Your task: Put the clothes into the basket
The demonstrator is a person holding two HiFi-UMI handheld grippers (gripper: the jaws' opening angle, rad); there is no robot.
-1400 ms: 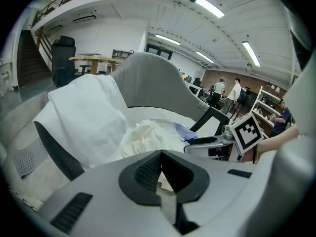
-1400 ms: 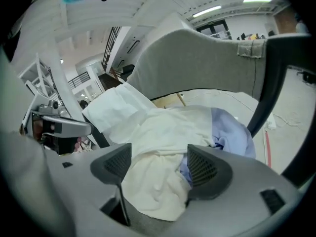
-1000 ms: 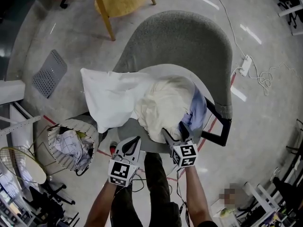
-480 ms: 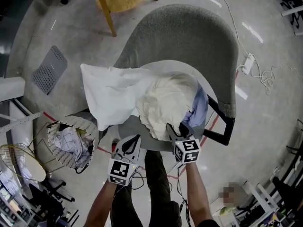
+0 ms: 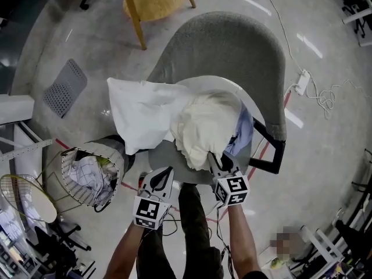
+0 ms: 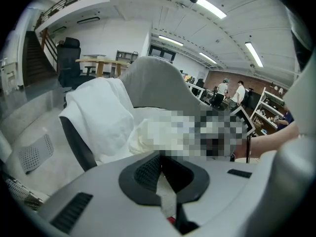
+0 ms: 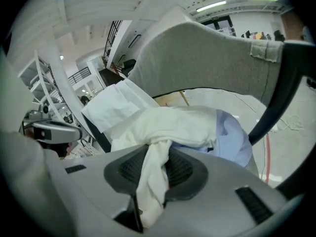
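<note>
Having just closed, the right gripper (image 5: 218, 160)'s jaws pinch a fold of the cream garment (image 5: 204, 124) at the chair (image 5: 232, 45) seat's near edge, so it looks ready for carrying to the basket (image 5: 71, 186). The left gripper (image 5: 161, 178) waits with jaws together, seemingly empty.

The grey armchair (image 5: 232, 45) bears a heap on its seat: a white cloth (image 5: 142, 112), possibly a pillowcase, hanging over the side nearest the basket, a cream garment (image 5: 206, 124) against it, and a light-blue shirt (image 5: 244, 129) partly beneath. On the floor (image 5: 87, 34) rest a wire basket (image 5: 65, 173) of clothes, a perforated grey panel (image 5: 65, 89) and a power strip (image 5: 301, 81).
</note>
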